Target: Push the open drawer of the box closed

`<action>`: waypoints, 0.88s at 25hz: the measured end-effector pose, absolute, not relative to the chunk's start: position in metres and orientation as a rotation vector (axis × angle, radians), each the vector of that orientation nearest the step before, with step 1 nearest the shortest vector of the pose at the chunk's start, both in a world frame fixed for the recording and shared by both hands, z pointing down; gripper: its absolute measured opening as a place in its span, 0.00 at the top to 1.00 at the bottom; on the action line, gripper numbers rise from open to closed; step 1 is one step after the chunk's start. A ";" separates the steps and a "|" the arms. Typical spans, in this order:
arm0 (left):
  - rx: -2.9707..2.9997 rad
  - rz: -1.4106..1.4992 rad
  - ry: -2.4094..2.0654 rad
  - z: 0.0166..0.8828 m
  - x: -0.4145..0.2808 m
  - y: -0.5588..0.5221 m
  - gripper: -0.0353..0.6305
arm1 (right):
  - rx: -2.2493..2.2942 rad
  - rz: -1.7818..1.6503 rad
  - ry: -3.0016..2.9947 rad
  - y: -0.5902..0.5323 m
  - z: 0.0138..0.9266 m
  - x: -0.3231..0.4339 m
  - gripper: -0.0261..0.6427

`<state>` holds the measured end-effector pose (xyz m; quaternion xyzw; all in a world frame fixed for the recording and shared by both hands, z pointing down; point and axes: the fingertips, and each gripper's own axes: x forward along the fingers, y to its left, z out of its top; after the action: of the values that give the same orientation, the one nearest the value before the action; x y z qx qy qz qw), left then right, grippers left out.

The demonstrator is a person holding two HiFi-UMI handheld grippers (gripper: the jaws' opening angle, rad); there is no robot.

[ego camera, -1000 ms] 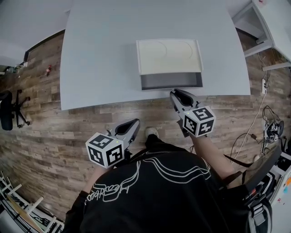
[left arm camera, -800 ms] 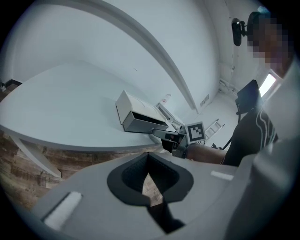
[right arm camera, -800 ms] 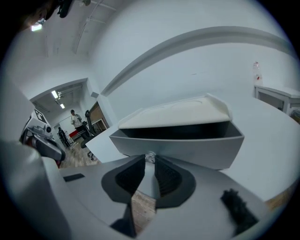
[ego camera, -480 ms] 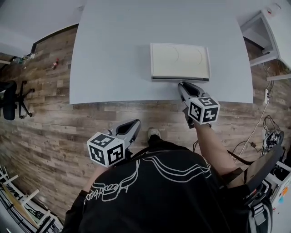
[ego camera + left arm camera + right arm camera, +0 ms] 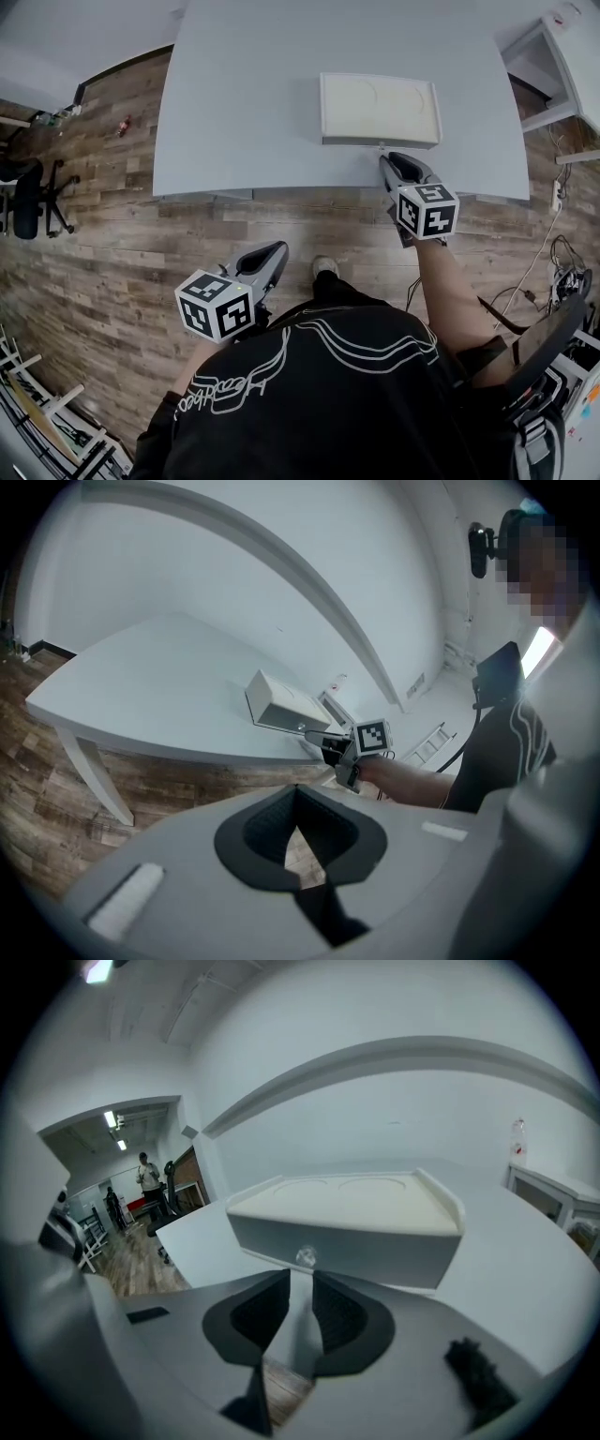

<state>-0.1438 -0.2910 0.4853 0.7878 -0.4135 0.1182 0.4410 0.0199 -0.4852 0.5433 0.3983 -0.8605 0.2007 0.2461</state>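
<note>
The white box [image 5: 380, 108] lies on the grey table [image 5: 244, 94], and its drawer front sits flush with the box's near face. My right gripper [image 5: 389, 161] has its tips just short of the small knob [image 5: 381, 147]. In the right gripper view the box [image 5: 347, 1218] fills the middle, the knob [image 5: 306, 1256] lies straight ahead, and my right gripper [image 5: 301, 1283] stands open by a narrow gap with nothing in it. My left gripper [image 5: 277, 251] hangs low over the floor by my body, shut and empty. The left gripper view shows the box [image 5: 281, 703] far off.
The table's front edge runs just below the box. A white shelf unit [image 5: 553, 56] stands at the right, with cables [image 5: 562, 262] on the wood floor below it. An office chair [image 5: 28, 197] is far left. My shoe [image 5: 325, 268] shows under the table edge.
The drawer stood open a second ago and is now flush with the box. My right gripper moved forward against its front. The left gripper barely moved.
</note>
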 end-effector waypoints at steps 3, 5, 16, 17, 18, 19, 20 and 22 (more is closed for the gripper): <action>1.996 0.266 -0.986 0.481 -0.135 -0.274 0.94 | 1.030 0.510 -2.358 -0.445 0.544 0.022 0.86; 2.024 0.268 -0.961 0.480 -0.129 -0.261 0.94 | 0.990 0.508 -2.387 -0.414 0.538 0.018 0.86; 2.212 0.239 -0.814 0.452 -0.081 -0.172 0.94 | 0.801 0.564 -2.735 -0.213 0.432 -0.007 0.92; 2.235 0.239 -0.801 0.446 -0.077 -0.162 0.94 | 0.794 0.577 -2.755 -0.196 0.423 -0.007 0.92; 2.258 0.240 -0.790 0.440 -0.071 -0.152 0.94 | 0.789 0.588 -2.772 -0.178 0.414 -0.005 0.92; 2.283 0.242 -0.779 0.434 -0.066 -0.143 0.94 | 0.786 0.591 -2.785 -0.162 0.406 -0.003 0.92; 2.308 0.243 -0.767 0.428 -0.060 -0.134 0.94 | 0.784 0.582 -2.792 -0.146 0.399 -0.001 0.92; 2.361 0.241 -0.741 0.416 -0.050 -0.116 0.94 | 0.782 0.532 -2.789 -0.117 0.389 0.003 0.92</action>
<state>-0.0498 -0.1159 0.4162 0.8991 -0.2820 0.0919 0.3219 0.0032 -0.1167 0.3888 0.2643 -0.9424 0.1799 0.0983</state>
